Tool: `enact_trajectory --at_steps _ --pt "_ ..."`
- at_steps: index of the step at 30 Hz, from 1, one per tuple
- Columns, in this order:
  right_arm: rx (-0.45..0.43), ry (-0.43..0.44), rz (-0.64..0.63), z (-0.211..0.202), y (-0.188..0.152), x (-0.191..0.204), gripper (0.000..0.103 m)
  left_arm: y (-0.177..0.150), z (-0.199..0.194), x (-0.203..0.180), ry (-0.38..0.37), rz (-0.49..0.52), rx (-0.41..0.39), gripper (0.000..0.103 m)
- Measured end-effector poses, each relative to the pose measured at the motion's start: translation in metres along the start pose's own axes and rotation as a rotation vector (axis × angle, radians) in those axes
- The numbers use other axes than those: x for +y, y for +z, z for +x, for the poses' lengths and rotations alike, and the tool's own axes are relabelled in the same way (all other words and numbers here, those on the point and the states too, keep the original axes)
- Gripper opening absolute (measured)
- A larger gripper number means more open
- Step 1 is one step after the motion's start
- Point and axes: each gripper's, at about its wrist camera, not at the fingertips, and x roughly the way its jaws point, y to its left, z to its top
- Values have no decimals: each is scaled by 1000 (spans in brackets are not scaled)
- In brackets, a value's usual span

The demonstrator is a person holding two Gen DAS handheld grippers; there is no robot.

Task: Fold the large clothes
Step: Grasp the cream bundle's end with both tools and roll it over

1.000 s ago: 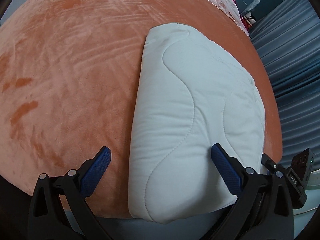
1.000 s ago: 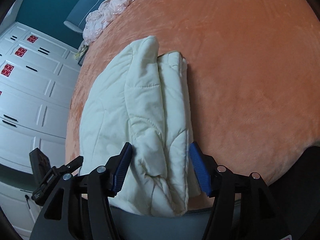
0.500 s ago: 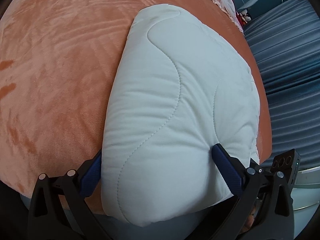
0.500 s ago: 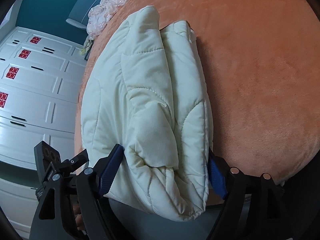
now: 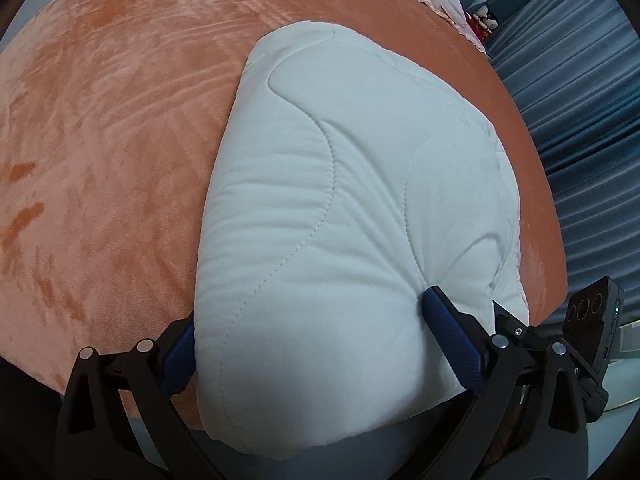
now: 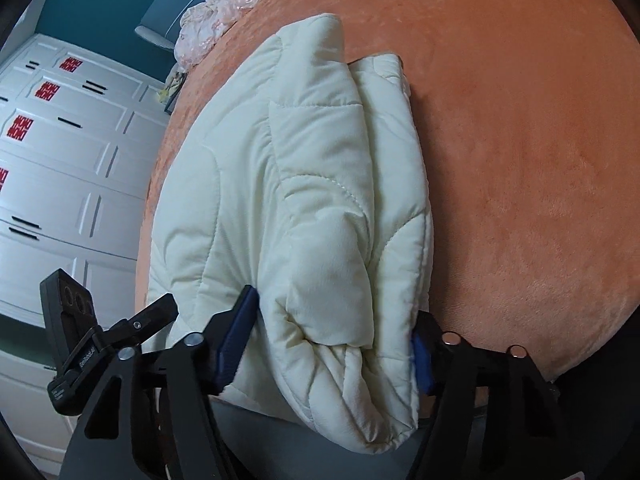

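A folded cream quilted jacket (image 5: 352, 208) lies on an orange plush bed cover (image 5: 100, 140), its near end hanging over the bed's edge. My left gripper (image 5: 312, 340) straddles the near end, its blue pads pressing into the padding on both sides. In the right wrist view the same jacket (image 6: 312, 200) shows its stacked folded layers. My right gripper (image 6: 332, 340) straddles the thick folded edge, with its pads (image 6: 236, 336) dug into the fabric. Both jaws stand wide but squeeze the bundle.
The orange bed cover (image 6: 520, 140) stretches far beyond the jacket. White cupboards with red stickers (image 6: 60, 152) stand to the left in the right wrist view. Blue curtains (image 5: 580, 140) hang on the right in the left wrist view. A pink lace cloth (image 6: 224, 12) lies at the bed's head.
Both grippers have moved forward onto the jacket's near end and closed in on it. The padding now bulges between the pads.
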Motion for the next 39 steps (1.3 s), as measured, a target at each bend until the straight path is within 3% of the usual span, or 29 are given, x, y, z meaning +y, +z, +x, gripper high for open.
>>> enact_trajectory --at_steps 3,7,15,19,22,26,28,29,31,34,36,39 --pt "-18 -34 -48 -10 4 12 36 -1 -12 -9 11 44 -30 89" --pt "-52 -78 -93 -23 10 30 28 5 -33 -22 22 107 -84 78" --pt "-188 -86 -216 -63 23 73 22 21 -77 -44 -20 198 -193 61" --pt "-256 -111 -326 -83 40 108 21 33 -99 -59 -36 237 -251 58" --pt "-253 -96 -323 -83 55 116 21 44 -106 -58 -36 231 -274 58" --pt "-172 -48 -232 -64 59 93 22 50 -96 -38 -35 195 -233 59" --pt "-108 -53 -177 -44 51 78 34 44 -83 -26 -12 185 -202 60" --pt "-93 -72 -158 -36 43 72 35 41 -75 -16 -5 172 -176 61" --pt "-81 -116 -131 -24 29 61 54 33 -64 -1 0 143 -139 63" --pt "-55 -168 -137 -11 14 54 65 23 -58 13 4 131 -114 66" --pt "-22 -147 -119 -2 13 47 70 21 -55 18 9 127 -103 68" --pt "47 -49 -7 17 16 26 83 20 -50 26 8 107 -90 71"
